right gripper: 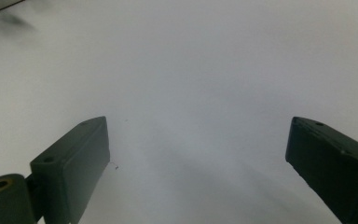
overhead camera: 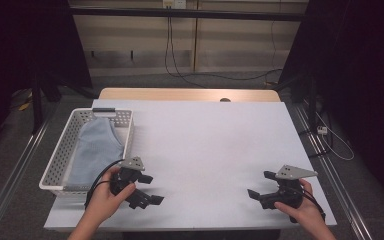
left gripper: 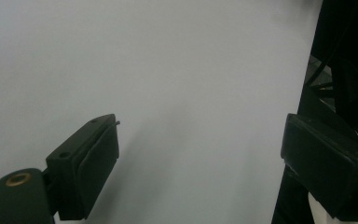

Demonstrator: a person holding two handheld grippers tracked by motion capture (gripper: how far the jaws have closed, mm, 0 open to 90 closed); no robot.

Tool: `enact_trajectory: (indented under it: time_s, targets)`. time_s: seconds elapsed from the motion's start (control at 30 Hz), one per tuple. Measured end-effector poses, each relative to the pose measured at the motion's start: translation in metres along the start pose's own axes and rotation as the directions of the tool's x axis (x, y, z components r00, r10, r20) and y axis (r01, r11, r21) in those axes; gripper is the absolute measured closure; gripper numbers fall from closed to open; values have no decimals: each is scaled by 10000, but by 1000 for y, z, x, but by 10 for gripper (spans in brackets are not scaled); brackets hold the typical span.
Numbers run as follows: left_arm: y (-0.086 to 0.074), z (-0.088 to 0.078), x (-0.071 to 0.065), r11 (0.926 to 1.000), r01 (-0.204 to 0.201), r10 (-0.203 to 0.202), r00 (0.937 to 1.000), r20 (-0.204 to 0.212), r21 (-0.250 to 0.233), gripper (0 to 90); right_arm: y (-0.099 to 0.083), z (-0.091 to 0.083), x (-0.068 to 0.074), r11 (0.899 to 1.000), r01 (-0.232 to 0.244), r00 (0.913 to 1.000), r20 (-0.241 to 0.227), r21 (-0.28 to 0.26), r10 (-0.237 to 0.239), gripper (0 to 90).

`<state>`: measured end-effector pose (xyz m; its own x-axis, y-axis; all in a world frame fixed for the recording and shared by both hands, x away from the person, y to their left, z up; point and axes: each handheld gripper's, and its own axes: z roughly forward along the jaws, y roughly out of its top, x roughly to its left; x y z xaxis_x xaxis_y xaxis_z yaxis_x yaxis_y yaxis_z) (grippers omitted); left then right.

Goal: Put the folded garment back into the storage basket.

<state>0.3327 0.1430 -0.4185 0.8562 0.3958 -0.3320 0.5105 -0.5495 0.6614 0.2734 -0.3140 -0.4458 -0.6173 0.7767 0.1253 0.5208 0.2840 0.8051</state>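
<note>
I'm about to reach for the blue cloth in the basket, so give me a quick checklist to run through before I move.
1. Left gripper jaws open, nothing between them: ok.
2. Right gripper jaws open, nothing between them: ok.
3. Folded light-blue cloth lies inside the white perforated plastic basket: ok.
4. Basket sits on the white table top, beside the left gripper: ok.
5. Bare table between the two grippers: ok.
6. Whether the cloth is caught on the basket's dark handle: cannot tell.
</note>
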Motion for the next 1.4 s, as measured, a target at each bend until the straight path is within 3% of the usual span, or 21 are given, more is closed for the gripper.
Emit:
enact_trajectory:
  time_s: [1.4]
  targets:
    - [-7, 8, -1, 9997, 9, -14, 9998, 199, 239, 112, -8, -5, -2, 10000, -38, 10000, -54, 6, 38, 64]
